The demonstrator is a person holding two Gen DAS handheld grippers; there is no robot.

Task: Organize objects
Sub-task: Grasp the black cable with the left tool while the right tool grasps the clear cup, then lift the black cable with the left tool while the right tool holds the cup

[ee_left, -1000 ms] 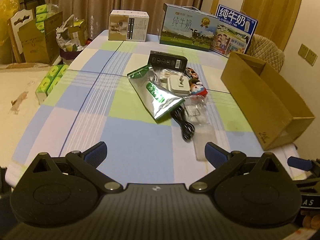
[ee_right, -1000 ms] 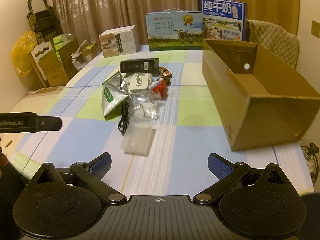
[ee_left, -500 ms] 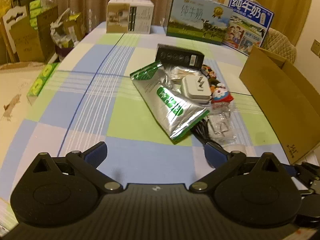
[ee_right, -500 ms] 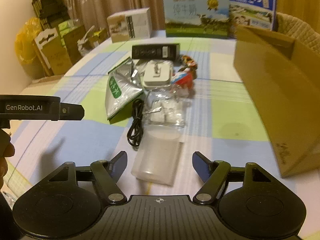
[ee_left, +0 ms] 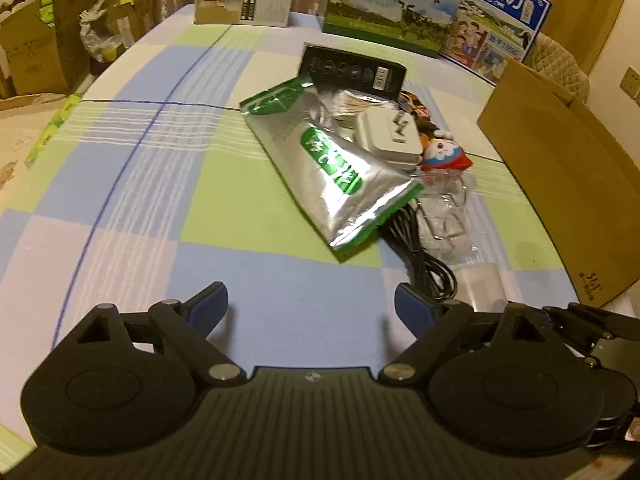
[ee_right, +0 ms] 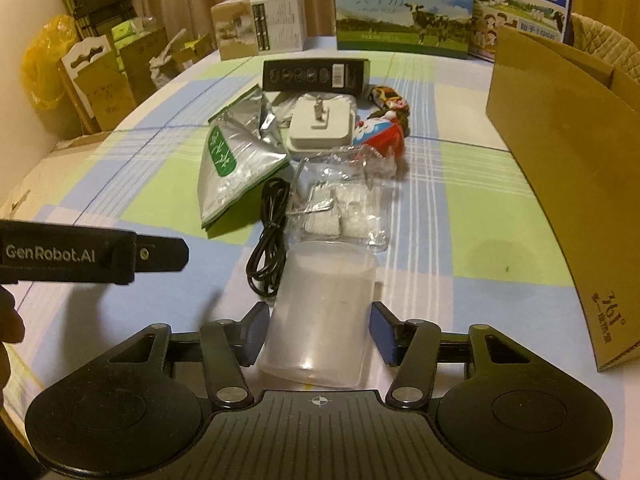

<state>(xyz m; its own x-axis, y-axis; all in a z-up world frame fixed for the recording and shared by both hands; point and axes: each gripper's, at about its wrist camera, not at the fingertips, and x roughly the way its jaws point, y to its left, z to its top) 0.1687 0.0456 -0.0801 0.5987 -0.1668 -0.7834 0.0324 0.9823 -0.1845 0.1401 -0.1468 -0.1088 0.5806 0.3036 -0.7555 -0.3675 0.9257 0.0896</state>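
The tablecloth [ee_left: 132, 184] is checked in pale blue, light green and lilac, crossed by fine white stripes and thin dark blue lines. The foil pouch [ee_left: 332, 168] is silver with green edging and a green label. The charger [ee_right: 322, 128] is off-white. The cable [ee_right: 270, 240] is black. The long box [ee_right: 314, 75] is black with a white label. The plastic container [ee_right: 322, 316] is translucent white. The cardboard box [ee_right: 568, 184] is plain brown. The milk carton [ee_right: 400, 8] shows a green pasture and black-and-white cows. Gripper pads [ee_right: 380, 334] are dark blue on black frames.
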